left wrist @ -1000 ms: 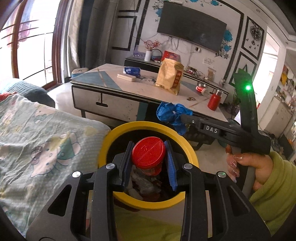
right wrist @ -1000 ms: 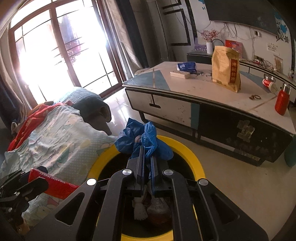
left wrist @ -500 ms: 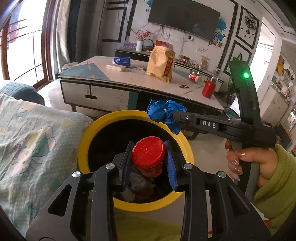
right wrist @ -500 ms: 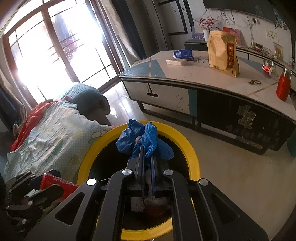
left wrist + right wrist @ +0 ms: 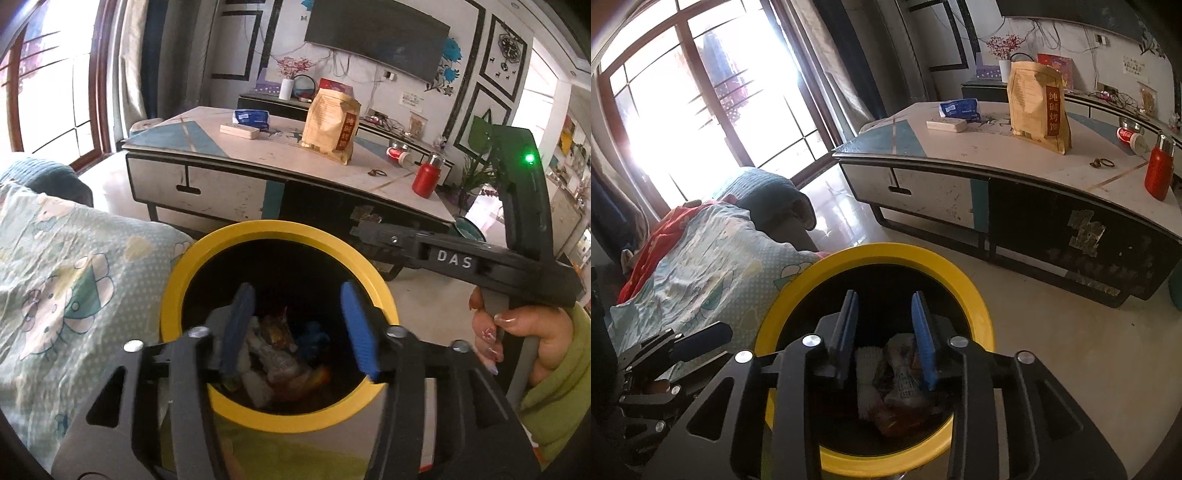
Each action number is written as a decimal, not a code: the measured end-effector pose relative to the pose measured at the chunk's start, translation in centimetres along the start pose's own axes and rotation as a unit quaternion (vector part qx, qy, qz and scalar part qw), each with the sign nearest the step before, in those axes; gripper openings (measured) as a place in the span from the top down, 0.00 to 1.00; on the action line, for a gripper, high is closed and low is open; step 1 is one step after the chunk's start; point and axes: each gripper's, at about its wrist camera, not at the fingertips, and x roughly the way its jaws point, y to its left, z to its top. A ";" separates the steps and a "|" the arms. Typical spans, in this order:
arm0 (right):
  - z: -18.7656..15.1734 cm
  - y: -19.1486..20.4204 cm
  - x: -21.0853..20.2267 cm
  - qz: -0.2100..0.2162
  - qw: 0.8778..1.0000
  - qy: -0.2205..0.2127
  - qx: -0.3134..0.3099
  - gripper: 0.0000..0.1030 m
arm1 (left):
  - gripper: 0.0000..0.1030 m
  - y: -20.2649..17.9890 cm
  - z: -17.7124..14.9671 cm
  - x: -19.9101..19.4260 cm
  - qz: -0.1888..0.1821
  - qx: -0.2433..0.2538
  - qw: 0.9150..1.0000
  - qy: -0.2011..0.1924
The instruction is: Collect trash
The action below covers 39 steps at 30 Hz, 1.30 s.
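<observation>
A black bin with a yellow rim (image 5: 273, 230) stands on the floor beside the couch, and both grippers hover over its mouth. My left gripper (image 5: 297, 325) has its blue pads apart, its jaws opening with nothing between them. My right gripper (image 5: 884, 321) is opening too, and its gap is bare. Crumpled wrappers (image 5: 901, 369) and a blue bag (image 5: 310, 338) lie inside the bin. In the left wrist view the right gripper (image 5: 364, 230) reaches in from the right, held by a hand (image 5: 517, 332) in a green sleeve.
A low table (image 5: 258, 155) behind the bin carries a brown paper bag (image 5: 330, 129), a red bottle (image 5: 424, 181), a blue pack and a flat box. A couch with a patterned blanket (image 5: 74, 280) flanks the bin on the left. Bare floor (image 5: 1052, 332) lies to its right.
Both grippers have opened. The red-capped container has left the left jaws and the blue bag has left the right jaws; both dropped into the bin.
</observation>
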 end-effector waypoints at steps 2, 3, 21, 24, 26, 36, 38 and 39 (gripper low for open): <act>0.0 0.1 -0.3 -0.001 1.000 -0.003 -0.001 0.56 | 0.47 0.2 0.0 -0.4 0.003 -0.006 1.000 -0.002; -0.1 0.2 -0.5 -0.002 1.000 -0.004 -0.003 0.54 | 0.38 0.3 0.1 -0.5 0.006 -0.009 1.000 -0.003; -0.5 4.5 -3.1 -0.028 0.998 -0.036 -0.034 0.11 | 0.11 5.2 -0.2 -5.3 0.081 -0.068 0.994 -0.025; -0.7 5.7 -3.4 -0.021 0.998 -0.041 -0.043 0.10 | 0.11 6.3 -0.3 -6.6 0.098 -0.080 0.991 -0.034; -0.9 6.8 -3.7 -0.016 0.997 -0.044 -0.053 0.08 | 0.11 6.9 -0.5 -7.5 0.109 -0.085 0.990 -0.041; -2.3 12.9 -4.3 0.030 0.992 -0.057 -0.111 0.06 | 0.11 9.5 -1.5 -12.6 0.155 -0.105 0.980 -0.072; -2.7 14.1 -4.6 0.038 0.990 -0.066 -0.122 0.06 | 0.11 9.7 -1.8 -13.6 0.165 -0.108 0.977 -0.081; -2.9 14.5 -4.7 0.039 0.989 -0.071 -0.126 0.06 | 0.11 9.8 -2.0 -14.1 0.169 -0.109 0.976 -0.086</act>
